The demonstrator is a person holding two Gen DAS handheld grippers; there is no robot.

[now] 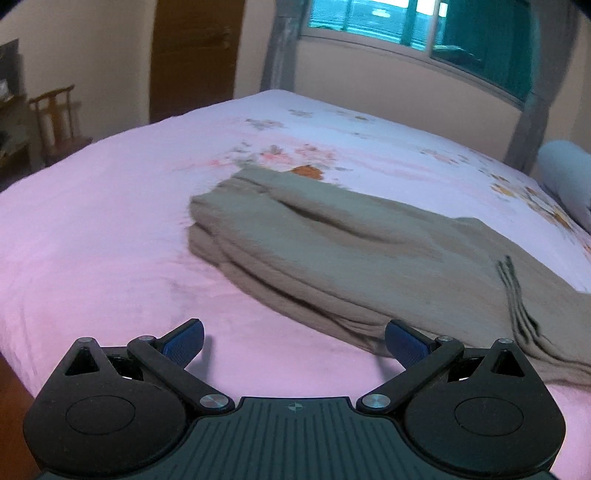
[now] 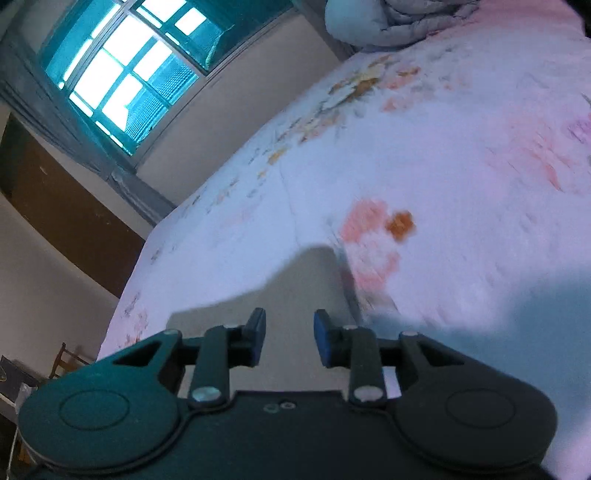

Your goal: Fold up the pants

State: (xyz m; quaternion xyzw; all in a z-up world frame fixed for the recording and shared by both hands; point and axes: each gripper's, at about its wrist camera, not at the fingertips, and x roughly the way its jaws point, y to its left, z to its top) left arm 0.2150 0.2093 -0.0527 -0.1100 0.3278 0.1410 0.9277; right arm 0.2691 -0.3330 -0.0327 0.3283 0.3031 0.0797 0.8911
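Khaki pants (image 1: 332,236) lie folded lengthwise on the pink floral bed sheet (image 1: 92,221), running from the middle of the bed toward the right foreground, with a dark drawstring near that end. My left gripper (image 1: 294,326) hovers low over bare sheet at the pants' near edge, its blue pads spread wide with nothing between them. In the right wrist view, a corner of the pants (image 2: 295,280) lies flat on the sheet (image 2: 461,166) just beyond my right gripper (image 2: 290,315). Its pads stand a narrow gap apart above the cloth and grip nothing.
A pale blue pillow (image 1: 565,177) lies at the bed's right end, and a bunched grey quilt (image 2: 391,18) sits at the head. Beyond the far side are a wall and window (image 1: 406,26). A wooden chair (image 1: 55,118) and a brown door (image 1: 192,55) stand at the left.
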